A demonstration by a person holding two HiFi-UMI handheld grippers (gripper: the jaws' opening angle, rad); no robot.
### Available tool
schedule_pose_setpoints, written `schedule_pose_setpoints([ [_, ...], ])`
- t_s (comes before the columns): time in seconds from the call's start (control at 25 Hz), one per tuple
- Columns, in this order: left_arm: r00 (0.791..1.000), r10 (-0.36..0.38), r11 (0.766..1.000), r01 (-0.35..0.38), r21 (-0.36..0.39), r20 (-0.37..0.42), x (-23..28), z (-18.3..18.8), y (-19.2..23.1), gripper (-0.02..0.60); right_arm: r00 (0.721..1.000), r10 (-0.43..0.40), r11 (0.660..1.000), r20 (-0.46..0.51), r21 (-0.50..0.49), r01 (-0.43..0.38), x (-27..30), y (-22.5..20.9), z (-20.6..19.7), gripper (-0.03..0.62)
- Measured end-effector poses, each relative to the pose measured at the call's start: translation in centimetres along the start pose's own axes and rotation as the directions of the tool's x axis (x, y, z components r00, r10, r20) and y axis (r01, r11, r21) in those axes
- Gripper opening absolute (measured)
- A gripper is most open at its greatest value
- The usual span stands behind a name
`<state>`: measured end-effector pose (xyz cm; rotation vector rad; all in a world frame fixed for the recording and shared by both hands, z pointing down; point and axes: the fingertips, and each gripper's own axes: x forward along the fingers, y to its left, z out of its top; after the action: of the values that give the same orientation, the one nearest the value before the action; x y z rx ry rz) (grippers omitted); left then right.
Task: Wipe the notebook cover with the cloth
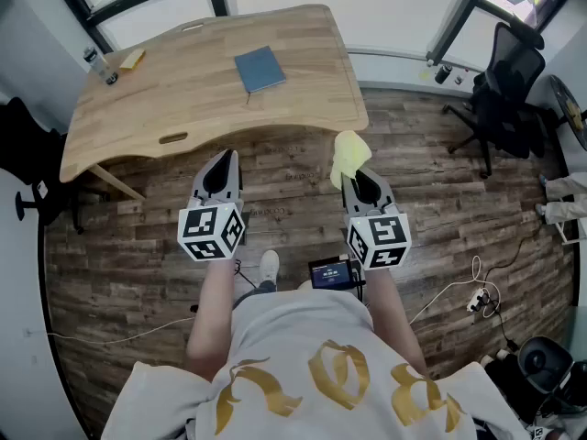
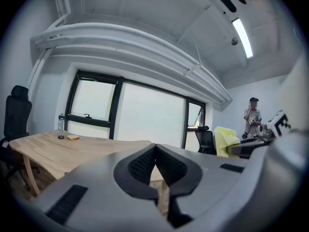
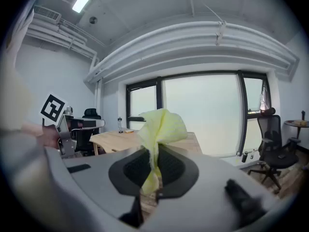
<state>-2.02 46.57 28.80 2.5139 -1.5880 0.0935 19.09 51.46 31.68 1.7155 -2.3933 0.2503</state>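
Pale wood, butcher-block look, that's the worktop. It has rounded corners and a curvy front edge, and fills the upper part of the head view. The notebook lies flat near the middle of it, a plain rectangle with a slate-blue cover, a bit skewed to the edges. At the upper left end of the worktop a clear bottle stands upright with a small yellow block just beside it. The floor is dark wood-look planks, and a black office chair is parked at the upper right.

The cloth is a soft, crumpled pale-yellow thing, centre-right of the frame, short of the worktop's edge and well apart from the notebook. The right gripper is clamped on it. In the right gripper view the textured black pads squeeze the cloth's lower part, and the rest bunches up above the jaws like a little flame.

The left gripper, left of centre, has its jaws closed tight, pad against pad. In the left gripper view they meet in a point. Both grippers are grey moulded plastic with a black-and-white marker cube at the back. Both hang over the floor in front of the worktop, not touching it.
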Motion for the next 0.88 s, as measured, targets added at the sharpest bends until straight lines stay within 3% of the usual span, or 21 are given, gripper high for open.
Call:
schedule_pose_setpoints([
  [0.4,1.000,0.015,1.000,-0.016,0.009,0.007,-0.8,0.1,-0.2,0.013,0.999,-0.019,0.999,0.026,0.038,0.018,-1.0,-0.4,0.0,0.038],
  [0.64,0.997,0.042,0.998,-0.039,-0.047,0.063,-2.1,0.1,-1.1,0.014,0.995,0.013,0.999,0.096,0.037,-0.016,-3.3,-0.8,0.7,0.038],
  [0.88,0.996,0.056,0.998,-0.055,-0.011,0.065,-1.8,0.5,-1.2,0.014,0.995,0.015,1.000,0.101,0.019,-0.017,-3.6,-1.1,1.2,0.038],
])
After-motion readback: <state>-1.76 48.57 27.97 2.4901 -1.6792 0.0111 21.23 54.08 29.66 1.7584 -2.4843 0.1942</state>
